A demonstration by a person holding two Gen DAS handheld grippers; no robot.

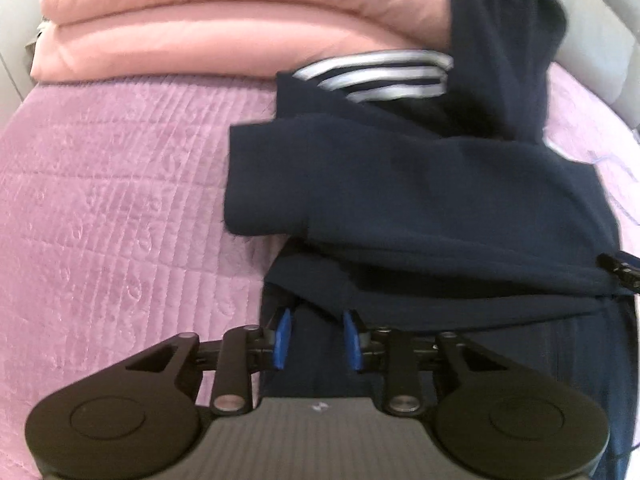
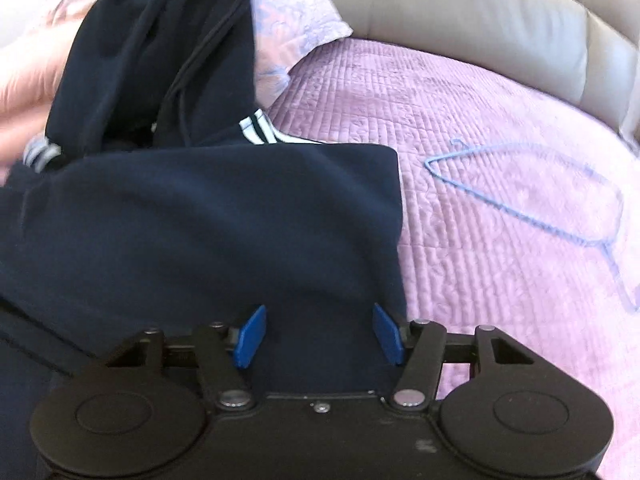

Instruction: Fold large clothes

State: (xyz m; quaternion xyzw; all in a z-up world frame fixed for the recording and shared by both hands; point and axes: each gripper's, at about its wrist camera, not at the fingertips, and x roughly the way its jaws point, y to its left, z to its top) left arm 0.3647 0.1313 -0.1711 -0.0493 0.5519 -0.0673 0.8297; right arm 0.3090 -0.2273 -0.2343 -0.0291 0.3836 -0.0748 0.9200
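Observation:
A large navy garment (image 1: 420, 200) with white-striped trim (image 1: 380, 76) lies partly folded on the bed, one wide panel laid across its body. My left gripper (image 1: 318, 320) points down at the near left edge. Its blue pads (image 1: 283, 336) stand a narrow gap apart, with a small navy flap dipping between them and not pinched. In the right wrist view, the same garment (image 2: 200, 220) fills the left half. My right gripper (image 2: 320, 314) hovers over its near right corner, jaws wide, pads (image 2: 387, 334) gripping nothing. Part of the garment rises up at the back (image 2: 160, 40).
A purple quilted bedspread (image 1: 100, 200) covers the bed. A folded pink duvet (image 1: 200, 32) is stacked at the back. A thin blue wire hanger (image 2: 520, 192) lies on the spread right of the garment. A patterned pillow (image 2: 288, 20) and a beige padded headboard (image 2: 480, 20) are behind.

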